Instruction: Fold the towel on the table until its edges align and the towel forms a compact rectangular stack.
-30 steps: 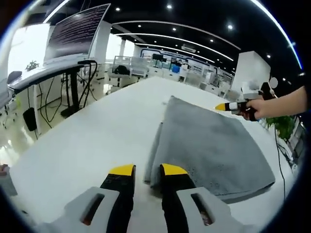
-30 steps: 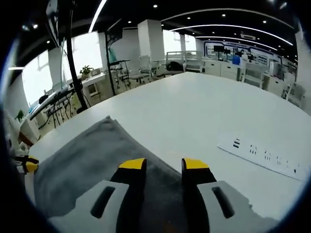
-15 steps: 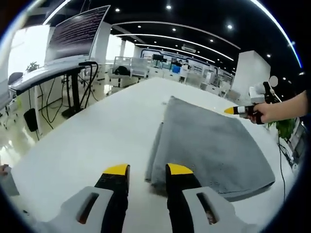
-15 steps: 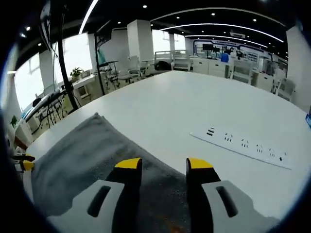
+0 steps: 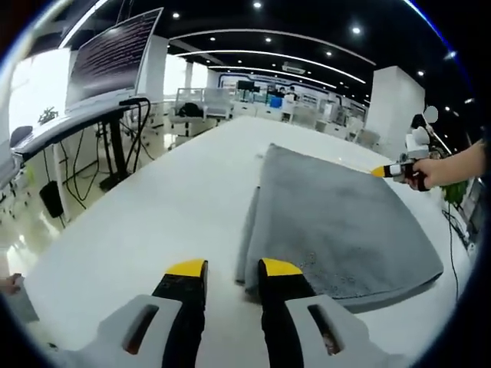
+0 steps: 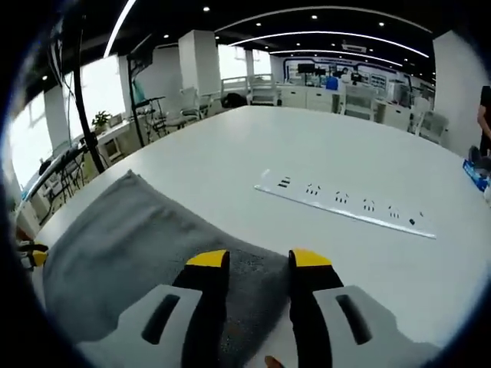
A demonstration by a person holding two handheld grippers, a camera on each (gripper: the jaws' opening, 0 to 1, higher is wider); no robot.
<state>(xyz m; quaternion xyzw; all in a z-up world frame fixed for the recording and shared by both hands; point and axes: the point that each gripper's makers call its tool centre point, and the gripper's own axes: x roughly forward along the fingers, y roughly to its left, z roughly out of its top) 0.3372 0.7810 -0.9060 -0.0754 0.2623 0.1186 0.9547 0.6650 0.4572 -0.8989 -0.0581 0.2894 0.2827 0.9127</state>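
A grey towel [image 5: 337,222] lies folded flat on the white table [image 5: 153,222], with its doubled edge on the left. My left gripper [image 5: 232,270] is open, low over the table at the towel's near left corner, with nothing between its fingers. At the towel's far right side, a hand [image 5: 433,172] holds my right gripper [image 5: 393,170]. In the right gripper view the right gripper [image 6: 258,261] is open above the towel's [image 6: 130,230] near edge, and the cloth lies loose under the jaws. The left gripper's yellow tip [image 6: 32,254] peeks in at the far left.
A long white power strip [image 6: 345,207] lies on the table to the right of the towel. A small blue thing [image 6: 476,165] sits near the table's far right edge. Desks with cables and a big screen [image 5: 115,54] stand beyond the table's left side.
The right gripper has drawn back from over the towel toward its right edge, and its view now takes in the whole power strip. The left gripper has hardly moved; the towel lies as before.
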